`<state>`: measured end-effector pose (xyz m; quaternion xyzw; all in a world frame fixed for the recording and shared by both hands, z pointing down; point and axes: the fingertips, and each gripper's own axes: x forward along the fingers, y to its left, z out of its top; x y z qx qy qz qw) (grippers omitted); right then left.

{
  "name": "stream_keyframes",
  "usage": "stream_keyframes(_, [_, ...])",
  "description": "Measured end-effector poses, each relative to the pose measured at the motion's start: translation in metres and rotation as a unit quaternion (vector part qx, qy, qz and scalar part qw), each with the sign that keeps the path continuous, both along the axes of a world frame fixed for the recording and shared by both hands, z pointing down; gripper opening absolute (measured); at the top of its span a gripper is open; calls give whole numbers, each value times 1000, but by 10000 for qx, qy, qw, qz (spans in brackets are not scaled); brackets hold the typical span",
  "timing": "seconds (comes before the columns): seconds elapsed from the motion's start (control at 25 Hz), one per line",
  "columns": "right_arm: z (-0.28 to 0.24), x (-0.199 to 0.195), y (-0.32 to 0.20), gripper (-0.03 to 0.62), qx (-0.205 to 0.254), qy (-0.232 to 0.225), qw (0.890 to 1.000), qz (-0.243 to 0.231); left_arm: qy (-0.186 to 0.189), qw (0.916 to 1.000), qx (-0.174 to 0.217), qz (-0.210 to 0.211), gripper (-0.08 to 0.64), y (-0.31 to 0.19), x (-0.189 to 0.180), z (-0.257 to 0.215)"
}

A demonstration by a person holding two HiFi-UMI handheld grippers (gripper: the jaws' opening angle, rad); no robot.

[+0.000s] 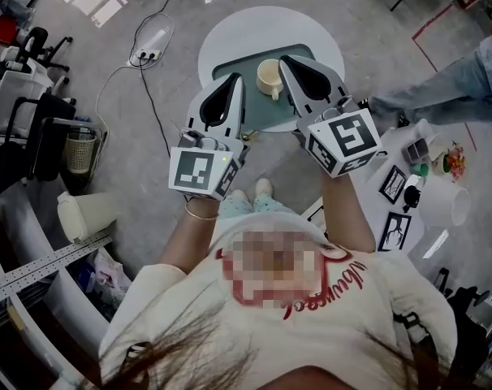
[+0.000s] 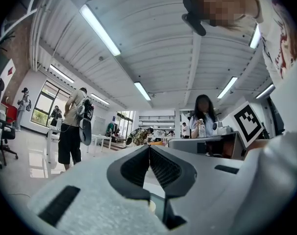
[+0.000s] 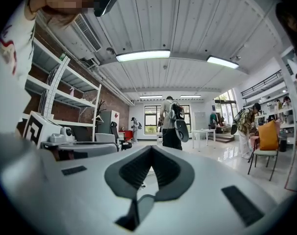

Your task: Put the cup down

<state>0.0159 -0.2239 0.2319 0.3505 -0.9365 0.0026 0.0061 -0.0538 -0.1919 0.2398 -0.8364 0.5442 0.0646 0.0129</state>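
The cup (image 1: pixel 268 76) is seen upright on the tray (image 1: pixel 272 117), on the round desk (image 1: pixel 230 29) at upper centre of the head frame, and is gripped by neither tool. The left tool (image 1: pixel 236 80) has its jaws pressed tip to tip with nothing between them, and the right tool (image 1: pixel 283 59) is the same. Both gripper views show only the room beyond the joined tips. The cup lies between the two tips, just left of the right tool, which is the nearer, and further from the left. The placing is judged done already, so only a withdrawal seems left.
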Motion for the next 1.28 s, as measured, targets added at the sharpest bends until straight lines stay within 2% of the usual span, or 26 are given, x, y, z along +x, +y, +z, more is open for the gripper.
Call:
stream_keyframes(0.36, [-6,-9,12,28,117,34,9999,-7,-5,10000,83,45,14,10,-5,-6])
stream_keyframes(0.56, [-8,-11,34,28,129,17,9999,64,-23,9998,103,151,14,34,-4,-6])
stream_keyframes(1.0, [-28,-41,134,28,309,-6,9995,108,-47,9996,164,241,14,139,-32,-18])
stream_keyframes(1.28, [-35,-43,205,28,339,18,9991,264,68,9995,108,280,14,207,-45,-18])
